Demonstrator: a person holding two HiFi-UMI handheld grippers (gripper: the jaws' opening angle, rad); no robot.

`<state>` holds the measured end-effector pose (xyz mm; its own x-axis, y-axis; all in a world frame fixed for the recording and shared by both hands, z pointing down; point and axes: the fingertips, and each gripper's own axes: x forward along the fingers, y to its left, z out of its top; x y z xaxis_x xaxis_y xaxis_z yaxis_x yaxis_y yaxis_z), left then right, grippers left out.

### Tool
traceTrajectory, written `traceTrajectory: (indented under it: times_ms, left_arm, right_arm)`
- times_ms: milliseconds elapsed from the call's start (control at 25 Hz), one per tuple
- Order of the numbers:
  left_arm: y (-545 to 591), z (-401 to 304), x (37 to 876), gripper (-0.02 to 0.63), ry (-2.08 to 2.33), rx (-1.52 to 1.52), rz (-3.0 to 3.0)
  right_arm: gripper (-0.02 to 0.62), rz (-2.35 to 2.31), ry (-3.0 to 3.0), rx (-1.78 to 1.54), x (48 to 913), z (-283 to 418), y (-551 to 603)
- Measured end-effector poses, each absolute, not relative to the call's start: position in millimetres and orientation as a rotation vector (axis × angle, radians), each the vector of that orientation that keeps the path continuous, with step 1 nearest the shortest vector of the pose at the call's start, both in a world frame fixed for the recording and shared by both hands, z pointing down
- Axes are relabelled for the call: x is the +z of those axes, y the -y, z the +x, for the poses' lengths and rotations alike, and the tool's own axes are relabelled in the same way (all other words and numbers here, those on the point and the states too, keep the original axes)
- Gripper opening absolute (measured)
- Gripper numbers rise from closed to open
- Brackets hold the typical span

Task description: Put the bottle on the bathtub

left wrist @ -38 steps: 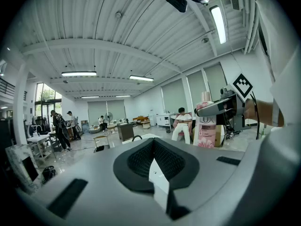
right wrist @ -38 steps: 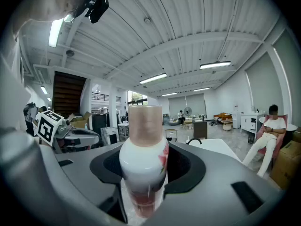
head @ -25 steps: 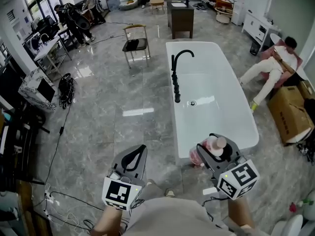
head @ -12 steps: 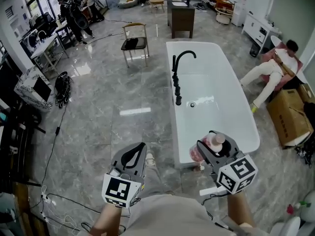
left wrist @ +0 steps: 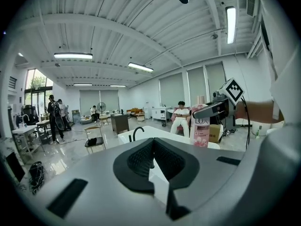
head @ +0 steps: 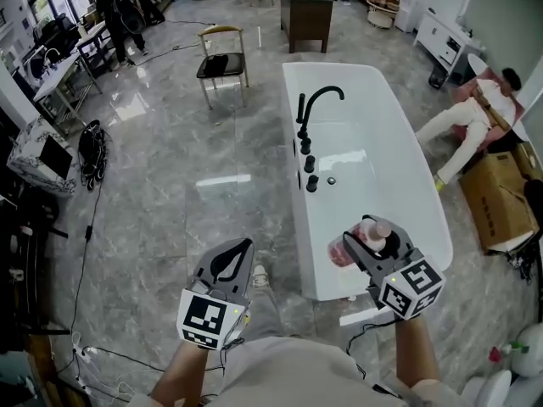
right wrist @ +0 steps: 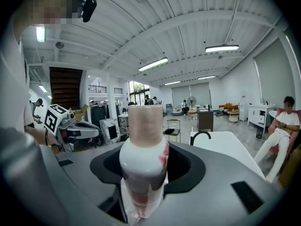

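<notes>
Two grippers: the right gripper (head: 366, 242) clamps an upright pink-and-white plastic bottle (right wrist: 143, 159) over the near rim of the glossy white bathtub (head: 371, 181) below it, the left gripper (head: 231, 265) sits closed, empty; released off-centre, the bottle may topple.

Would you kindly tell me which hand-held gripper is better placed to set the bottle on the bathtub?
The right hand-held gripper: it is shut on the bottle above the bathtub rim. The left hand-held gripper is shut, empty, over the floor.
</notes>
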<state>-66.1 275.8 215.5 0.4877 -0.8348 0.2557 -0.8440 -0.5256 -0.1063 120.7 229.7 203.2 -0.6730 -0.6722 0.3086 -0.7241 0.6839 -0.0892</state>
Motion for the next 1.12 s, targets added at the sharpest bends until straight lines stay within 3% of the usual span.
traceTrajectory:
  times_ms: [600,1120]
  left_arm:
    - [-56,-113,257,0.02,1.22,0.539,2.778]
    - [43,-103,314,0.02,1.064,0.534,2.792]
  right_arm:
    - [0.238,1.26,2.434,0.405,279,81,-21]
    - [0.238,1.014,2.489,0.25,331,53,78]
